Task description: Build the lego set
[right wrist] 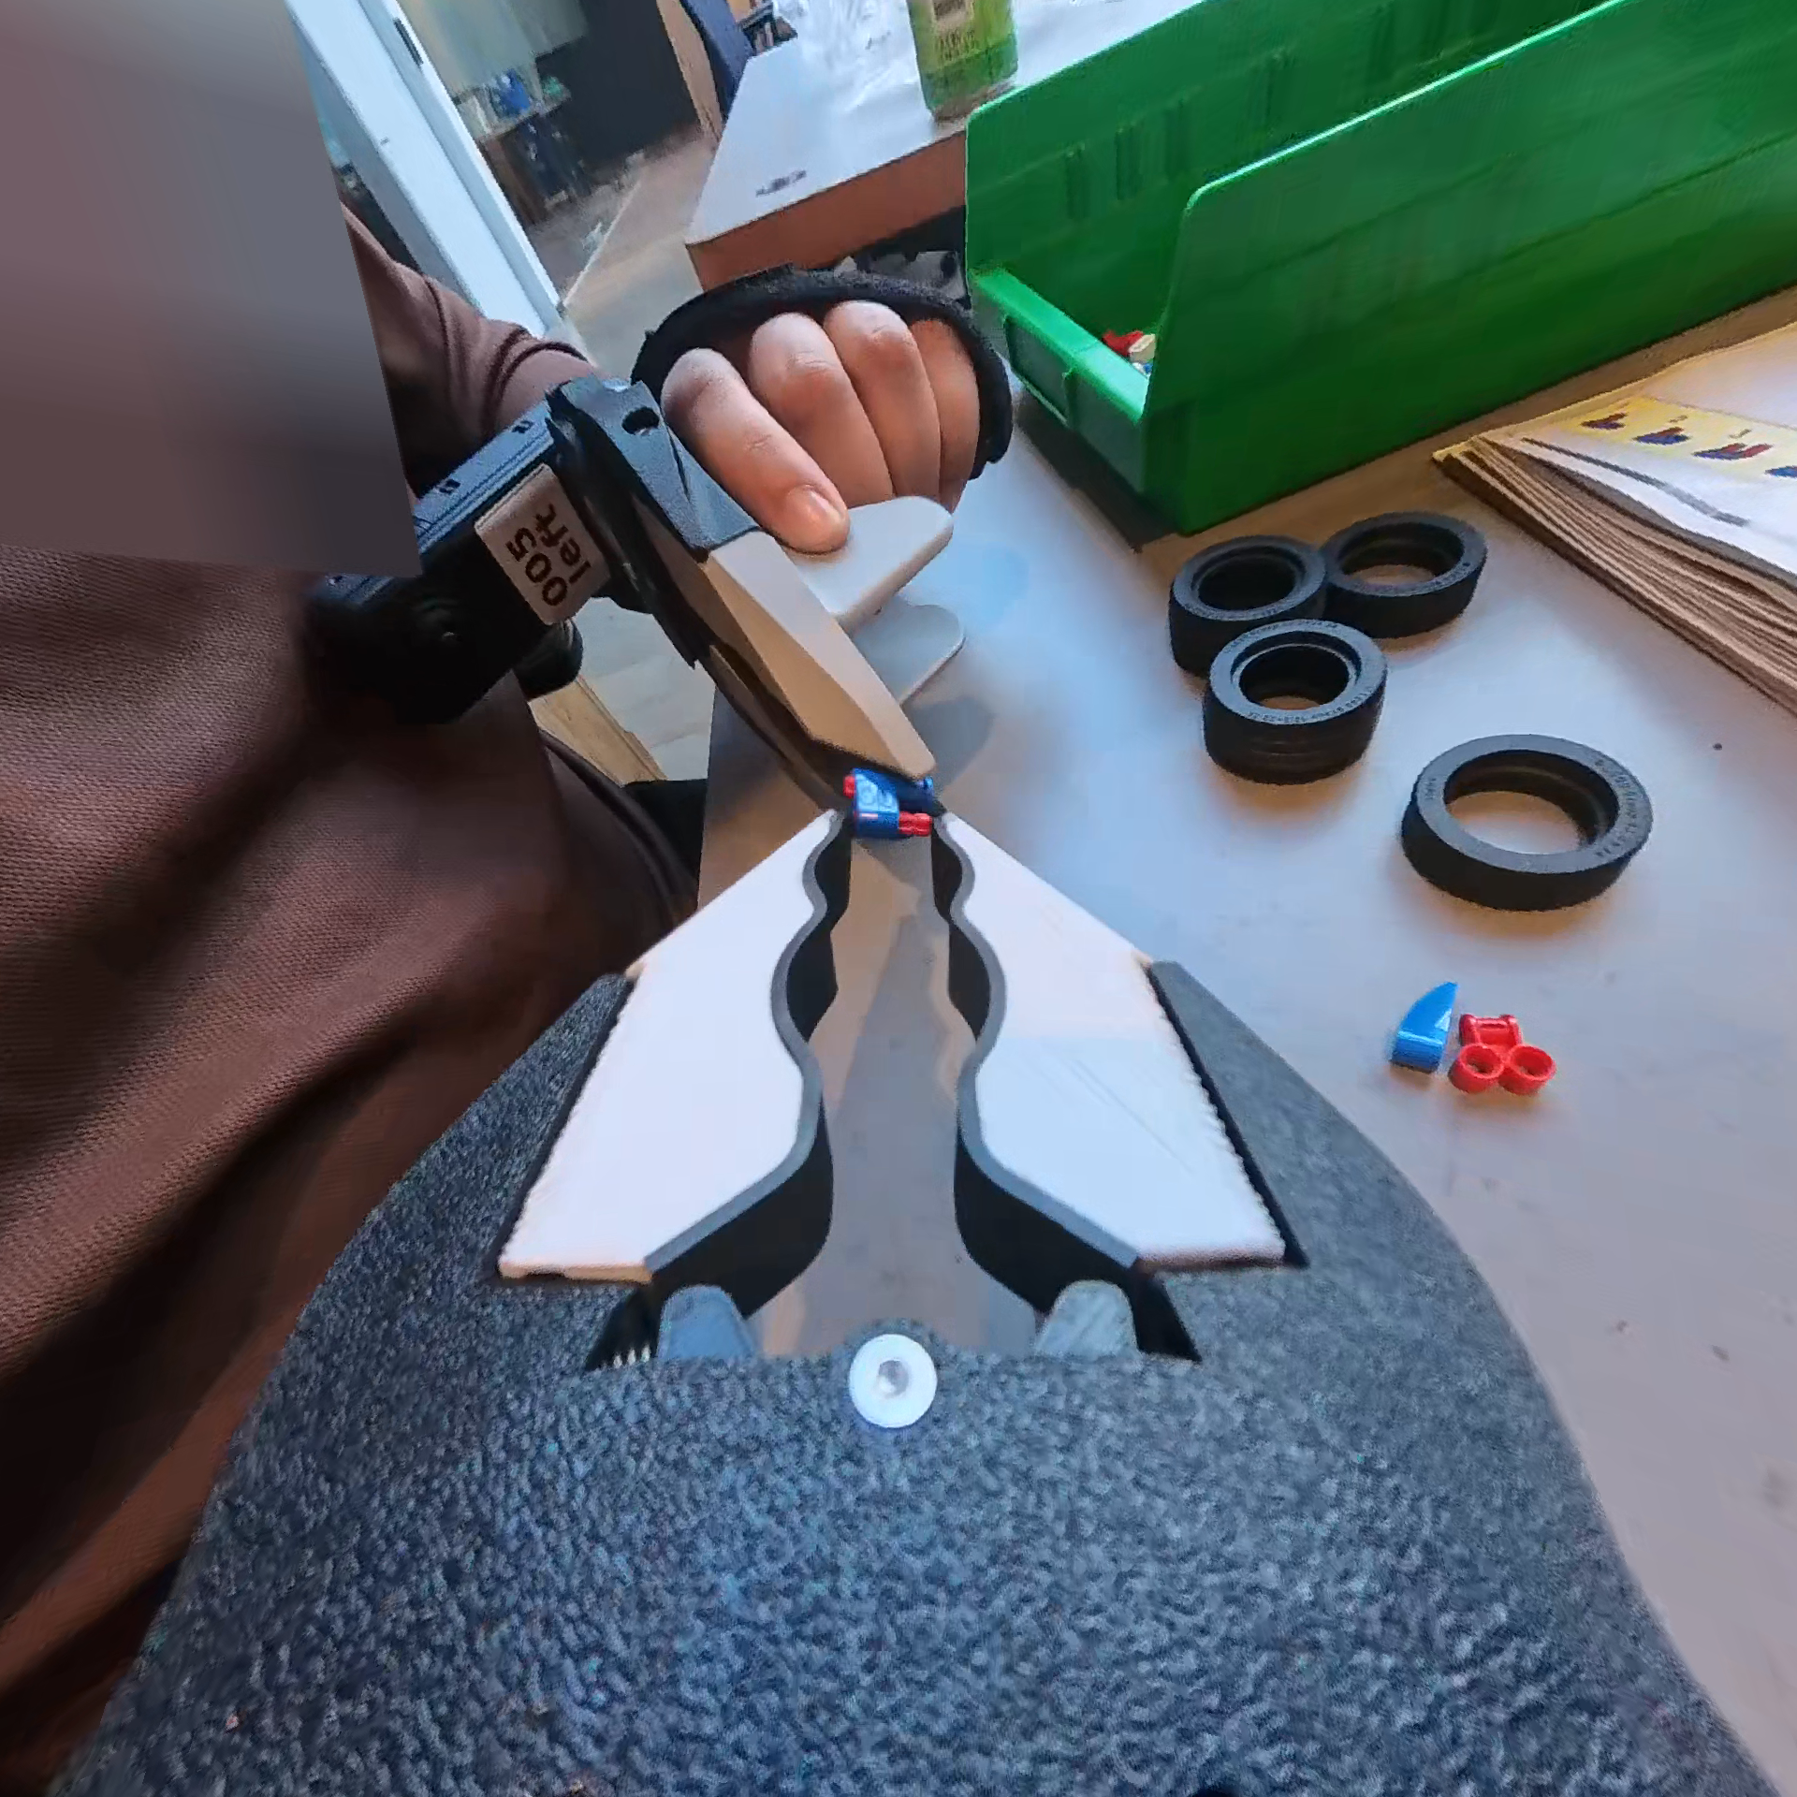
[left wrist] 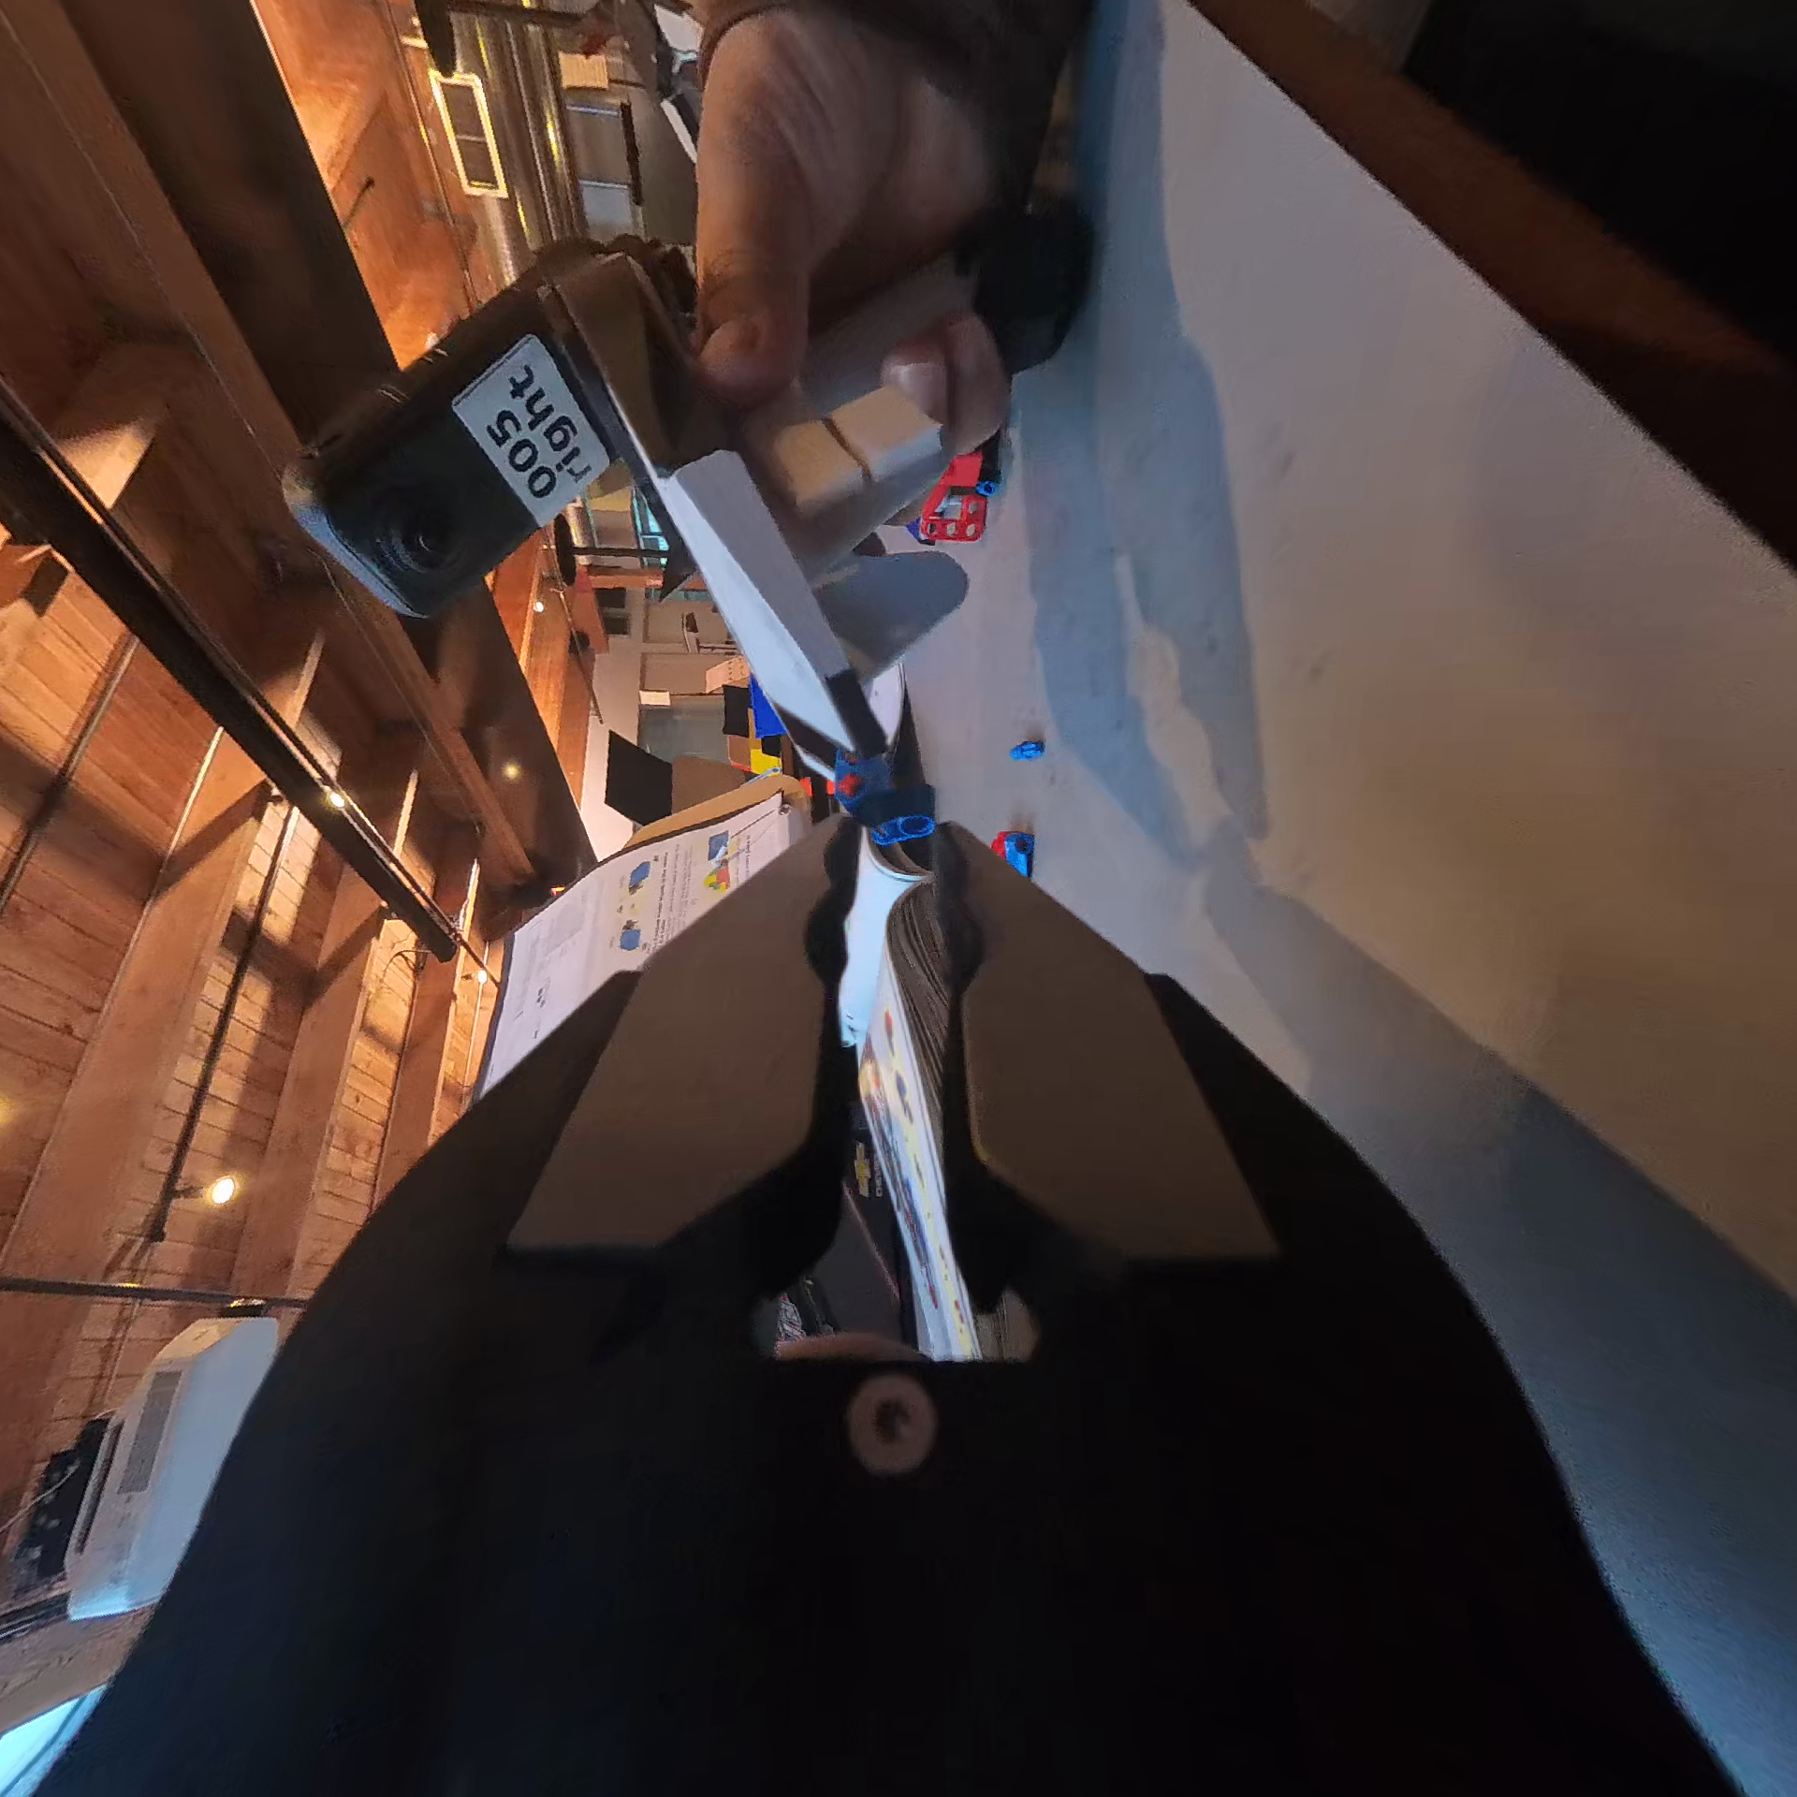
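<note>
Right gripper (right wrist: pixel 887 827) jaws pinching blue-red lego piece (right wrist: pixel 883 805), long axis crosswise, left gripper (right wrist: pixel 899 783) gripping it

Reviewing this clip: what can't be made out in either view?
- How the small blue and red assembly is pinched: both views, the meeting gripper tips cover it.
- Green bin contents: right wrist view, its front wall hides most.
- Instruction booklet: cut by the right edge.
- Person's head: blurred patch.

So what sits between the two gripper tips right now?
Right wrist view: a small blue-and-red lego assembly is pinched between the left gripper and right gripper tips.
</note>
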Motion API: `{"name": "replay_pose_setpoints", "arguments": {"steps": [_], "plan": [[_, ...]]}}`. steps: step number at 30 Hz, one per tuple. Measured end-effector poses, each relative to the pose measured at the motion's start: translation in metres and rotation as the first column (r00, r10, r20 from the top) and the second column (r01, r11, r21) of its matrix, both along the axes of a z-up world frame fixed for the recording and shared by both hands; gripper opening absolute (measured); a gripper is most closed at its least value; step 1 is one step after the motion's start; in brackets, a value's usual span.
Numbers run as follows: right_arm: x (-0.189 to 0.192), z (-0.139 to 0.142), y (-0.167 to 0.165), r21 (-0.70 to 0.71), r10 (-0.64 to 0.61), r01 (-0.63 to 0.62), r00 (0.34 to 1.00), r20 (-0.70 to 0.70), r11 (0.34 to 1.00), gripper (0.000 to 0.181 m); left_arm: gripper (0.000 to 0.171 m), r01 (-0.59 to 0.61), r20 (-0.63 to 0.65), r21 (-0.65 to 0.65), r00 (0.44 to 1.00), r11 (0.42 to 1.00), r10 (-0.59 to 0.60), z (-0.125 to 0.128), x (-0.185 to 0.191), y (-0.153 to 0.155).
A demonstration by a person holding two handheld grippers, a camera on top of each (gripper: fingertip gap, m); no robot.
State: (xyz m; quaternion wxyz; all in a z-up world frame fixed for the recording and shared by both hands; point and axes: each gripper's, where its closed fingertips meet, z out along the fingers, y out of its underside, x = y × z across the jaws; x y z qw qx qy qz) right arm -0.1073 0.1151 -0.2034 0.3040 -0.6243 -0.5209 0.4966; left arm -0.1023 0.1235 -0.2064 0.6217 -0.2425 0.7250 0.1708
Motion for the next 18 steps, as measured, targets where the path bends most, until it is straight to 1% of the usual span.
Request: {"name": "replay_pose_setpoints", "arguments": {"steps": [3,6,8,10,11,13,14,16,17,18], "plan": [[-0.001,-0.001,0.003,0.012,-0.019,0.019,1.0,0.008,1.0,0.016,0.012,-0.018,-0.002,0.01,1.0,1.0,0.018,-0.002,0.0,0.003],[-0.001,0.0,0.007,0.052,-0.051,0.051,0.999,0.003,0.997,0.016,0.011,-0.039,0.032,-0.025,0.999,0.999,0.04,-0.001,-0.001,0.008],[-0.001,0.0,0.013,0.129,-0.089,0.087,0.996,0.01,0.988,0.016,0.008,-0.054,0.063,-0.14,0.996,0.989,0.064,-0.004,-0.003,0.012],[0.0,0.0,0.017,0.241,-0.121,0.109,0.992,0.034,0.964,0.016,0.007,-0.069,0.068,-0.292,0.993,0.954,0.093,-0.01,-0.007,0.015],[0.0,-0.001,0.017,0.297,-0.131,0.113,0.991,0.04,0.948,0.016,0.008,-0.059,0.079,-0.381,0.992,0.923,0.096,-0.012,-0.007,0.015],[0.0,-0.003,0.019,0.404,-0.156,0.12,0.986,0.058,0.907,0.016,0.01,-0.029,0.097,-0.564,0.99,0.825,0.102,-0.017,-0.006,0.012],[0.0,-0.005,0.019,0.445,-0.16,0.114,0.985,0.067,0.888,0.015,0.011,-0.015,0.105,-0.642,0.989,0.766,0.107,-0.019,-0.006,0.011],[-0.001,-0.008,0.018,0.494,-0.159,0.1,0.984,0.078,0.863,0.015,0.014,0.013,0.106,-0.78,0.988,0.625,0.112,-0.024,-0.005,0.009],[-0.002,-0.008,0.017,0.504,-0.155,0.097,0.985,0.076,0.858,0.015,0.021,0.025,0.11,-0.829,0.987,0.558,0.12,-0.025,-0.004,0.009],[-0.003,-0.007,0.017,0.513,-0.156,0.101,0.986,0.065,0.852,0.015,0.028,0.019,0.102,-0.857,0.986,0.515,0.135,-0.025,-0.003,0.012]]}}
